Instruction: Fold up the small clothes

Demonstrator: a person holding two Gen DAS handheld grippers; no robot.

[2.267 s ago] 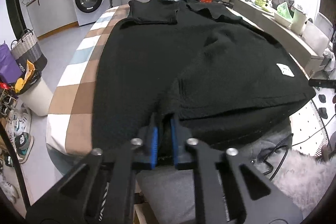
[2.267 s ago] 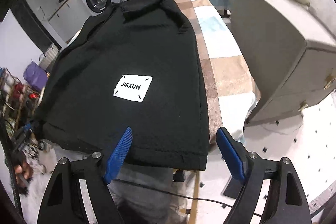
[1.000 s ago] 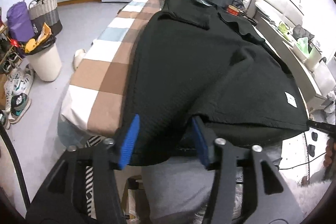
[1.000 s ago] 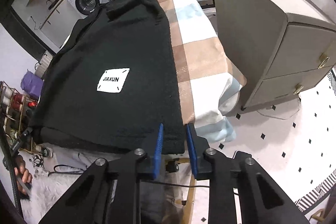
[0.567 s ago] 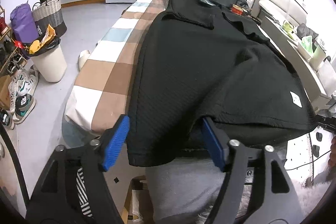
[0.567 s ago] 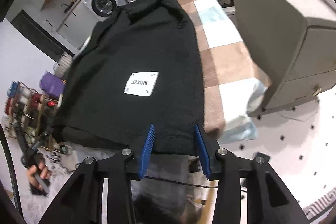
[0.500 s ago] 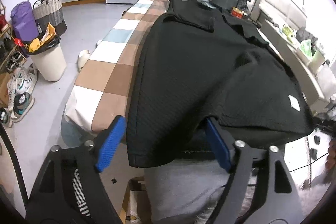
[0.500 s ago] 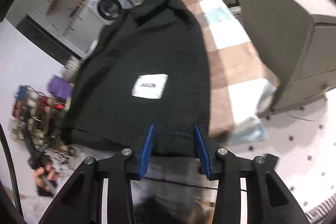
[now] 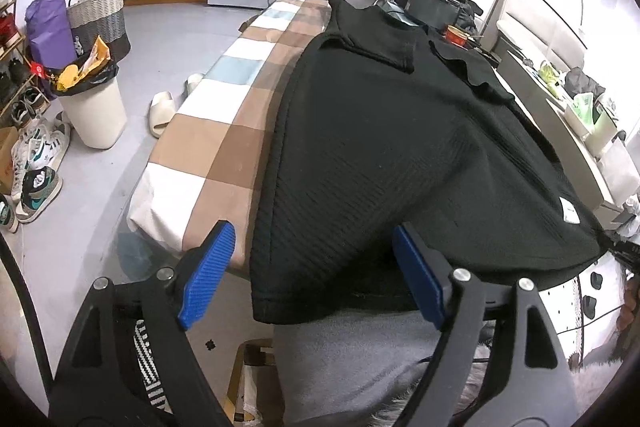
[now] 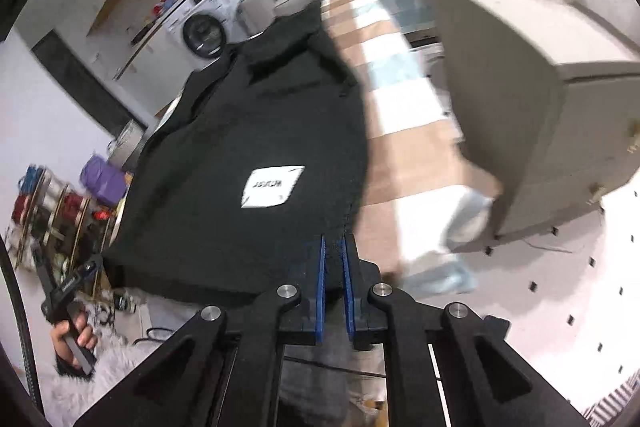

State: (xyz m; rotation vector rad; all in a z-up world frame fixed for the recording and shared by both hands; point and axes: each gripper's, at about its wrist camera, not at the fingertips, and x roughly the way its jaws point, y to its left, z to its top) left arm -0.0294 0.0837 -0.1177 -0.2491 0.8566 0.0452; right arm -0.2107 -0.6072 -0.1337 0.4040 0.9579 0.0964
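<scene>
R gripper [image 10: 334, 259] is pinched tight on the black shirt [image 9: 400, 155] hem corner; L gripper [image 9: 316, 267] gapes wide, hem between its jaws, ungripped. One-sided lift prob skews the fold.

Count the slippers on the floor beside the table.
2: one beige slipper lies left of the checked table; a second peeks out just beyond it, partly hidden.

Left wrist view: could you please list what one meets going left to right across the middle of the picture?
Sneakers → bin → slipper → checked cloth → black shirt → white label
</scene>
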